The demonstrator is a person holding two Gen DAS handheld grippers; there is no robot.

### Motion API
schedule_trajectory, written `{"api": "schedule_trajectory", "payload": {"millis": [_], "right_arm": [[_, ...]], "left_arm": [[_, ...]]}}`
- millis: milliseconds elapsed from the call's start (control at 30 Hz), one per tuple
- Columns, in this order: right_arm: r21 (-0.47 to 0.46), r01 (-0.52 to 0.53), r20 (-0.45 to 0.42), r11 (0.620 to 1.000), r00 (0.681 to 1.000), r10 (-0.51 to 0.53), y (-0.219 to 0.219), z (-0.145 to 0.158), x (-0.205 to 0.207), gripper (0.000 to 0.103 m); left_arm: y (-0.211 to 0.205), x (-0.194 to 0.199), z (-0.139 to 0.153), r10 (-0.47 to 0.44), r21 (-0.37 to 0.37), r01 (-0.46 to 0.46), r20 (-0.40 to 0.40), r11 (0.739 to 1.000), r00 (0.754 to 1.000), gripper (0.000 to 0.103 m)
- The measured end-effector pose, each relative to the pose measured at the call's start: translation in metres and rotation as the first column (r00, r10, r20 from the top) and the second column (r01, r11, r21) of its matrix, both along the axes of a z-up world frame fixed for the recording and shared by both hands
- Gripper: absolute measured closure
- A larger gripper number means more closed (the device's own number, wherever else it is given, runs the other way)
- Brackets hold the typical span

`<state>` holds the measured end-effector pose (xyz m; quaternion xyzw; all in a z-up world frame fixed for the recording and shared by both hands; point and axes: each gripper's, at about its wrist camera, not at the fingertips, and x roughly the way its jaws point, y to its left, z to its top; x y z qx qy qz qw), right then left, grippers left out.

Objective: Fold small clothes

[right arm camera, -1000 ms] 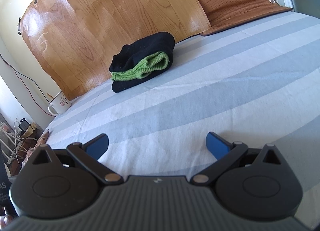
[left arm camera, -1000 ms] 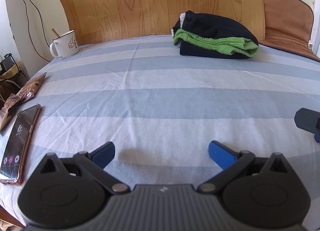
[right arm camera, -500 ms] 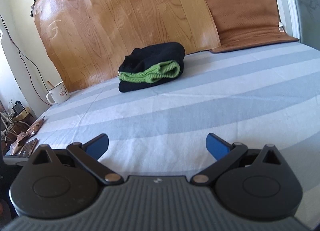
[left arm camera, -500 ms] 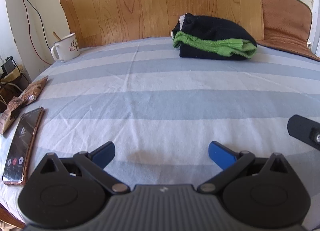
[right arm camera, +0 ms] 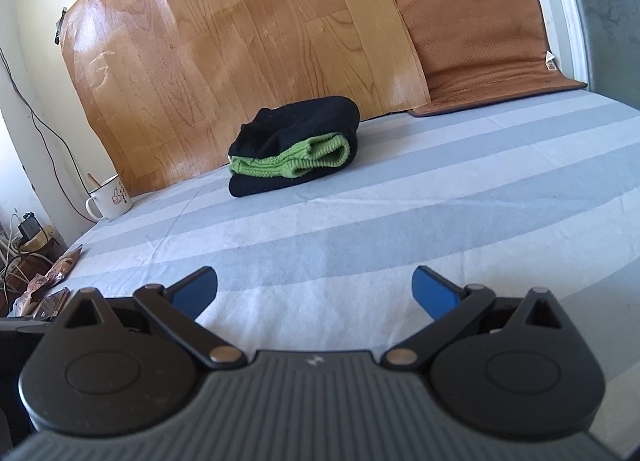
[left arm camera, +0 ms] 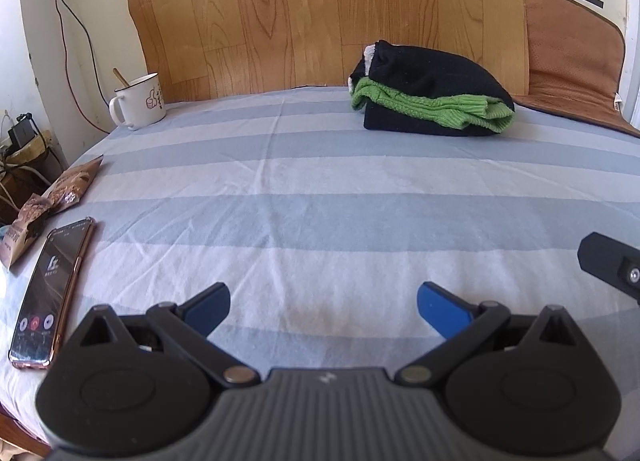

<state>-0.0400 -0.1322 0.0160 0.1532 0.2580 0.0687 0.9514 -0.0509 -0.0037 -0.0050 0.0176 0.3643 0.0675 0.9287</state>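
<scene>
A folded pile of black and green knitted clothes (left arm camera: pixel 432 101) (right arm camera: pixel 296 149) lies at the far side of the blue-and-white striped sheet (left arm camera: pixel 320 189) (right arm camera: pixel 400 221), near the wooden board. My left gripper (left arm camera: pixel 323 303) hovers low over the near part of the sheet, open, with nothing between its blue fingertips. My right gripper (right arm camera: pixel 314 289) is likewise open and empty, well short of the pile. A black part of the right gripper (left arm camera: pixel 608 261) shows at the right edge of the left wrist view.
A white mug (left arm camera: pixel 140 101) (right arm camera: pixel 109 197) stands at the far left corner. A phone (left arm camera: pixel 52 293) and snack packets (left arm camera: pixel 52 197) lie along the left edge. A brown mat (left arm camera: pixel 572 61) (right arm camera: pixel 480 49) leans at the far right. Cables and clutter (right arm camera: pixel 24 237) sit off the left side.
Both grippers tilted up and drew back a little, so the pile sits lower in view. The right view levelled from a rolled angle. Jaws stayed open.
</scene>
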Motion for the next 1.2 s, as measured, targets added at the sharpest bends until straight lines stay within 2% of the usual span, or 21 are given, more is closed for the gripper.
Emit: {"api": "schedule_trajectory", "payload": {"millis": [767,1100,1200], "right_arm": [[0.009,0.017,0.029,1.000,0.999,-0.017,-0.0026,0.0034,-0.0026,0.000],[0.020,0.045,0.037,0.999,0.998,-0.046,-0.0062,0.0016,-0.0014,0.000],[0.016,0.052,0.005,0.998,0.999,-0.052,-0.0047,-0.0046,0.0016,0.000]], "left_arm": [[-0.0044,0.0014,0.0016,-0.001,-0.007,0.001,0.000,1.000,1.000,0.000],[-0.0090,0.0019,0.0013,-0.051,-0.014,0.051,0.006,0.999,0.999,0.000],[-0.0083,0.0028,-0.0043,-0.065,-0.012,0.066,0.027,0.998,0.998,0.000]]}}
